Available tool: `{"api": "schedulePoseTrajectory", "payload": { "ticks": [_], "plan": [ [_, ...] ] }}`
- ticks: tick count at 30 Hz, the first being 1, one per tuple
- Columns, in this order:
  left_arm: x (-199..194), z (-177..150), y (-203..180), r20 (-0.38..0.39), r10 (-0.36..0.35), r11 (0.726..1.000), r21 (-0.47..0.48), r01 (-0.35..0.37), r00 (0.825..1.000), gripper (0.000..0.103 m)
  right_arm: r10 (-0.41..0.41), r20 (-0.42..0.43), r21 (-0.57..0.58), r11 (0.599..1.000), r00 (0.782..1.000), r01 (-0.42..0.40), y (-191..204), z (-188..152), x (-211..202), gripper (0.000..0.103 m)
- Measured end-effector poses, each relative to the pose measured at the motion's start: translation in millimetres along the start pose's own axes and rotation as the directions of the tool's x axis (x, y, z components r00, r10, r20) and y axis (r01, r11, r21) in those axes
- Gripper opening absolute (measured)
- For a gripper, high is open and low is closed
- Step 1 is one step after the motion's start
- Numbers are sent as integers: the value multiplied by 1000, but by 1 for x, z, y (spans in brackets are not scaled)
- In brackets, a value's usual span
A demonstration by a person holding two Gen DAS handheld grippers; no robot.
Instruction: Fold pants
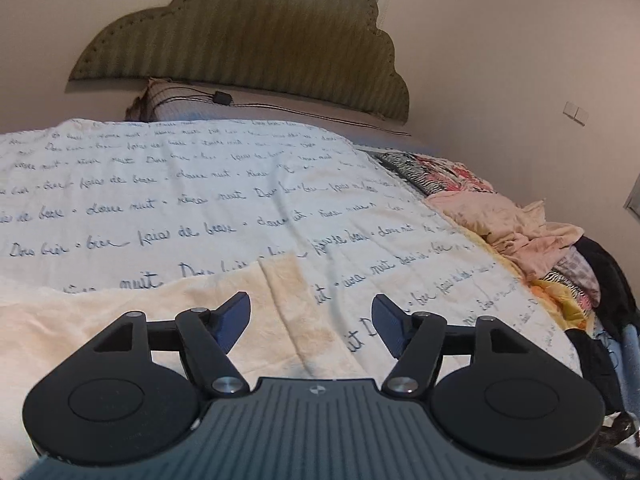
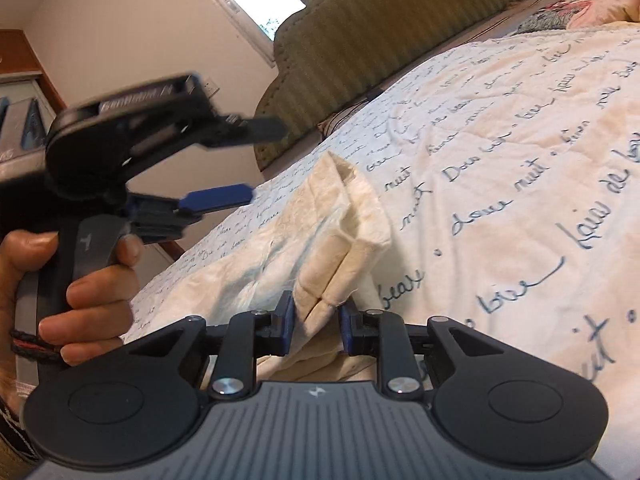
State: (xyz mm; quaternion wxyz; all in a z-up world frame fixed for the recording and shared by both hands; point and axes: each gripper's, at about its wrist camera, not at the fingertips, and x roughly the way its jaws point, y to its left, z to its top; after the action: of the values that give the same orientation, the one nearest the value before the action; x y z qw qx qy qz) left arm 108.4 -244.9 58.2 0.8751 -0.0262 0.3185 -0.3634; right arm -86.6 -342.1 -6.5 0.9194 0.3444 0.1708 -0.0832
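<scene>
The pants (image 2: 320, 232), cream coloured and soft, lie on the bed (image 2: 520, 140), and one end of them, where several layers come together with a seam, stands lifted above the cover. The right hand-held gripper (image 2: 316, 326) is clenched on this doubled end and holds it up. The left hand-held gripper (image 1: 311, 326) is released, its blue fingers (image 1: 234, 320) wide apart, with only flat cream cloth below them and nothing between them; in the right view it is seen from the side, blurred, held in the person's hand (image 2: 80, 280) above the pants. I judge that the folding is in the middle: one fold seems already made, because the layers are stacked, but the pants are not yet laid down as a neat packet, so at least one more fold and some smoothing remain. The bed cover has blue handwriting in French; "nuit" and "de beaux" can be read, the rest is not sure. At the far right of the bed lies a pile of other clothes (image 1: 532, 236), and behind stands a green headboard (image 1: 256, 32).
</scene>
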Motion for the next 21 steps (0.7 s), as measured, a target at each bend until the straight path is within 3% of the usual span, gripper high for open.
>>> {"api": "schedulePoseTrajectory", "payload": {
  "ticks": [1,3,5,7,10,15,16,17,21],
  "plan": [
    [-3,-2,5,0,21,1000,0,-21,1000,71,-20,6,-9,1000,1000,21,0,1,-3,33],
    [-12,-8,20,-2,76,997,-4,-76,997,71,-94,29,-32,995,995,95,1,3,-13,70],
    [-21,-15,37,4,152,988,-15,-152,988,71,-147,96,-55,987,984,153,-1,6,-27,71],
    [-28,-21,53,12,197,980,-31,-197,980,71,-141,152,-103,982,978,158,0,12,-40,69],
    [-38,-27,67,14,236,971,-39,-235,972,71,-90,136,-199,973,987,116,9,25,-37,68],
    [-48,-38,74,2,268,963,-2,-268,963,73,-42,20,-233,971,999,45,14,38,4,61],
    [-49,-40,73,-1,273,962,15,-273,962,74,-49,1,-236,971,999,48,15,38,10,55],
    [-50,-42,72,-2,280,959,33,-280,960,74,-56,-16,-244,968,998,51,15,36,11,39],
    [-50,-55,70,-24,278,957,88,-275,960,76,-126,-15,-327,938,992,114,22,29,11,16]
  ]
}}
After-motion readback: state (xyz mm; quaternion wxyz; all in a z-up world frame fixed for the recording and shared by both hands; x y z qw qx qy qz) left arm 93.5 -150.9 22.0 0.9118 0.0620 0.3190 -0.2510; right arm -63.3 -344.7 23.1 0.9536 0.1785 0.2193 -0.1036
